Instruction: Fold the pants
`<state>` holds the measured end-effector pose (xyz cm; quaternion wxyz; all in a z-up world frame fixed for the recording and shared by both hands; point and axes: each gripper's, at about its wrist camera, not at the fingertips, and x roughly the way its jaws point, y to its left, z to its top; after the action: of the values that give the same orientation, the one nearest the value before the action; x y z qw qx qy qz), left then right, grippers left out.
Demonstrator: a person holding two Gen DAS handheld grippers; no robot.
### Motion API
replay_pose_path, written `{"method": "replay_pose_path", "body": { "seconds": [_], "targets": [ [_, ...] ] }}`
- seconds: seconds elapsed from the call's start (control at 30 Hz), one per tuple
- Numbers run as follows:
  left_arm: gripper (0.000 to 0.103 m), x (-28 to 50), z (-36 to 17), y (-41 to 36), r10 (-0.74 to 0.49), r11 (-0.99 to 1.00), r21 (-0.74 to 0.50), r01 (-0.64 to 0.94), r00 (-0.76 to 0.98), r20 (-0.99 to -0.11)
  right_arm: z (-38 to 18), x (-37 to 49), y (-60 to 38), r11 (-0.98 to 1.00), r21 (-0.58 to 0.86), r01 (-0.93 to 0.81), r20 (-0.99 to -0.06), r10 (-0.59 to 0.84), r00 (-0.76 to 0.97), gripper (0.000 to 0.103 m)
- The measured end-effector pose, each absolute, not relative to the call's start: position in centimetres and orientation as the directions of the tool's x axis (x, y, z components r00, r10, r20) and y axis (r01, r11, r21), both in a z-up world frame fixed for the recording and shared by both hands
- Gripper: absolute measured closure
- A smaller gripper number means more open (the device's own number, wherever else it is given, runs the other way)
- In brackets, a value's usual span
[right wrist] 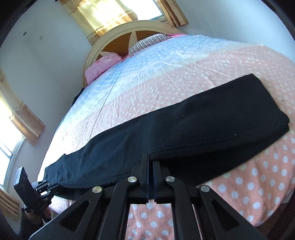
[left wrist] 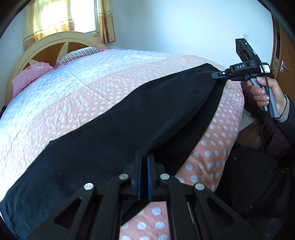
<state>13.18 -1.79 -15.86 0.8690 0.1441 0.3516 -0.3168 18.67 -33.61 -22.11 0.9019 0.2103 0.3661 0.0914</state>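
Black pants (left wrist: 129,118) lie lengthwise along the near side of the bed, folded leg on leg. In the left wrist view my left gripper (left wrist: 144,156) is shut, its blue-padded fingers pinching the pants' near edge. At the far end of the cloth, my right gripper (left wrist: 214,74) nips the pants' corner, held by a hand (left wrist: 265,92). The right wrist view shows the pants (right wrist: 184,129) stretched across the bed, my right gripper (right wrist: 151,157) shut on their near edge. My left gripper (right wrist: 45,182) grips the other end at lower left.
The bed carries a quilt (left wrist: 212,157) of pink with white dots and pale blue bands. Pink and striped pillows (left wrist: 31,73) rest against a round headboard (left wrist: 60,37). Curtained windows (right wrist: 103,16) are behind, a wooden door (left wrist: 282,55) at right. The person's dark-clothed body (left wrist: 254,177) is beside the bed.
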Motion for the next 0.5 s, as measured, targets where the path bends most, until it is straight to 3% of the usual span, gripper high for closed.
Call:
{"method": "replay_pose_path", "body": {
  "seconds": [0.2, 0.5],
  "targets": [
    [0.098, 13.1, -16.9, -1.6, -0.442, 0.752, 0.028, 0.658, 0.536, -0.720, -24.2, 18.3, -33.6, 0.900, 0.434, 0.025, -0.681, 0.310, 0.664, 0.101],
    [0.098, 11.6, -16.1, -1.4, -0.476, 0.728, 0.040, 0.685, 0.546, -0.690, -23.1, 16.9, -33.9, 0.902, 0.433, -0.004, -0.656, 0.318, 0.684, 0.101]
  ]
}}
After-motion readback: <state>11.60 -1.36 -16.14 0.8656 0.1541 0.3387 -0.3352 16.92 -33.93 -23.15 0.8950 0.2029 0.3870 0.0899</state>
